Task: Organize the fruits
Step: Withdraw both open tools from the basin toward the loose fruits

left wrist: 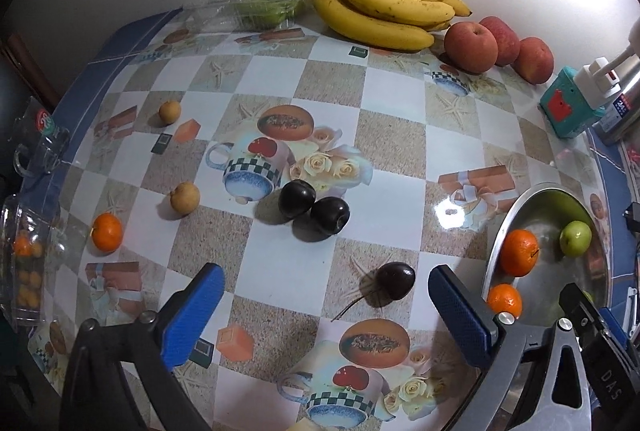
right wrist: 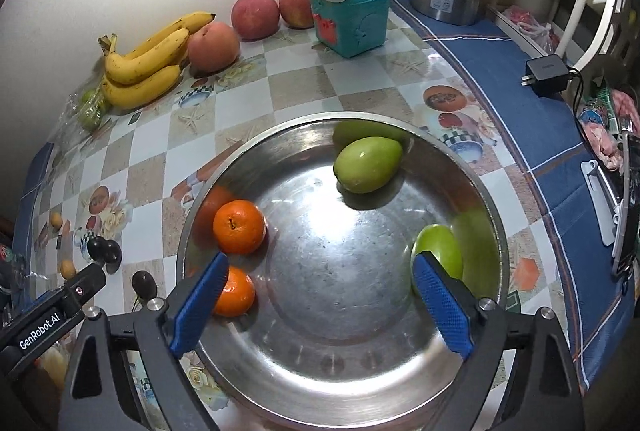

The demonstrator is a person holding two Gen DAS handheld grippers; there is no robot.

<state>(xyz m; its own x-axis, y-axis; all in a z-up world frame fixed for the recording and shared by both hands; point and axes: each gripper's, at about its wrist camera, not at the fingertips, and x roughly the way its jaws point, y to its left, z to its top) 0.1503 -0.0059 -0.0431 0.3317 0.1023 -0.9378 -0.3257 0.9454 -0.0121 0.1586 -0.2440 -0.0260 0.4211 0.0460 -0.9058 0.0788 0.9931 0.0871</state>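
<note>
a: since the left claw (left wrist: 326, 305) gapes wide and empty, where's the dark plum (left wrist: 396, 278)?
b: just ahead, slightly right of centre, stem toward it. the right claw (right wrist: 320, 285), also wide, hovers over the bowl (right wrist: 496, 215).

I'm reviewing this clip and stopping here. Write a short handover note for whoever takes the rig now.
Left gripper: open, empty, over the table near the lone dark plum.
Right gripper: open, empty, above the steel bowl.
Done: two oranges and two green fruits in the bowl.
Left: three dark plums, one orange on the table, two small tan fruits. Bananas and apples lie by the wall.
</note>
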